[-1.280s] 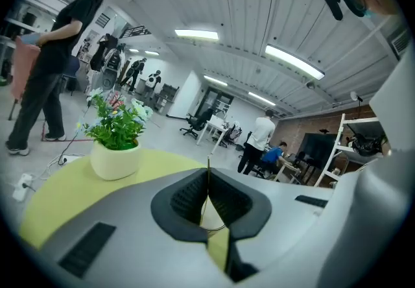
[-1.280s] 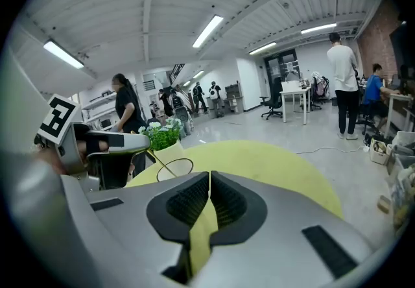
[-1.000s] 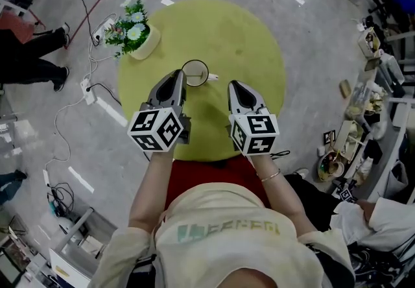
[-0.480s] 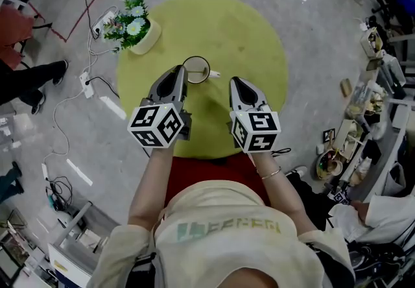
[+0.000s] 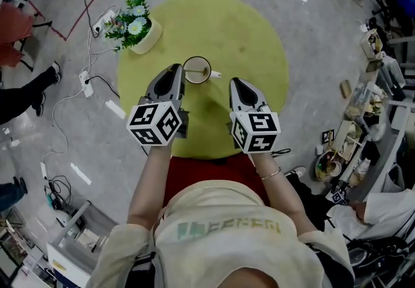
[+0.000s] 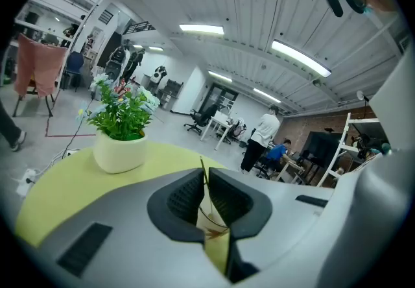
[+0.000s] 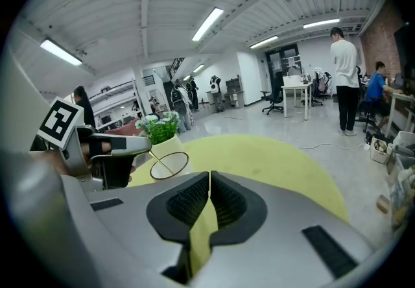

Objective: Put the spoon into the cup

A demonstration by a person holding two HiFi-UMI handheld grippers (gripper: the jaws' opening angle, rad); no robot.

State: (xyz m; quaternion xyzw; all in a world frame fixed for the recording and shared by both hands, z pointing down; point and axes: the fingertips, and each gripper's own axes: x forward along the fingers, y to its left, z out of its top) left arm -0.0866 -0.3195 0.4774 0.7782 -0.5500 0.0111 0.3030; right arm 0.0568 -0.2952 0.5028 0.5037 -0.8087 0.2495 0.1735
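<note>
Both jaw pairs are closed, the left gripper (image 5: pixel 175 72) pinching the spoon (image 7: pixel 162 161) inside the cup (image 5: pixel 196 60) and the right gripper (image 5: pixel 235 84) empty; withdrawing unreleased could topple the cup.

The person wore a cream short-sleeved T-shirt (image 5: pixel 227 215) with green lettering across the chest and a thin bracelet (image 5: pixel 270 176) on the right wrist. The left gripper (image 5: pixel 175 72) and right gripper (image 5: pixel 237 84) had grey shells, black ribbed pads (image 7: pixel 188 202) and black-and-white marker cubes (image 5: pixel 154 123).
</note>
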